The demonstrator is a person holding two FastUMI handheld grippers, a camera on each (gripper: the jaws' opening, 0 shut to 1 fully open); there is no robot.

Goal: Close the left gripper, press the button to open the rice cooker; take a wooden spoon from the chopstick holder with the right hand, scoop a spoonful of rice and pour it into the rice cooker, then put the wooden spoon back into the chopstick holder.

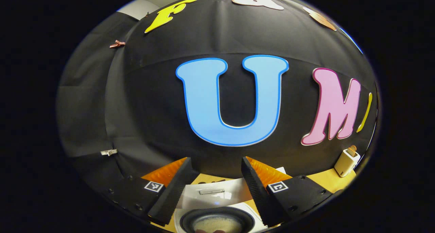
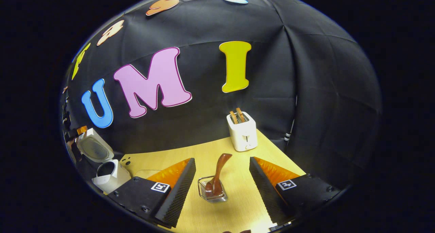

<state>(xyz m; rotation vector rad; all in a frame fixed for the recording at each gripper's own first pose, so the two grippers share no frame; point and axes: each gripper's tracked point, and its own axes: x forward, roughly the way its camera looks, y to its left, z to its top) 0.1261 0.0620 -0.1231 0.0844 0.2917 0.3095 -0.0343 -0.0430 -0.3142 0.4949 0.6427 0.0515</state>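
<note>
While my right gripper (image 2: 221, 192) hangs with its jaws wide apart, I see the wooden spoon (image 2: 217, 175) standing tilted in the holder (image 2: 212, 190) just beyond, the toaster (image 2: 242, 131) farther back. My left gripper (image 1: 215, 187), jaws also apart, hovers above the open rice cooker (image 1: 217, 219), rice in the pot.
</note>
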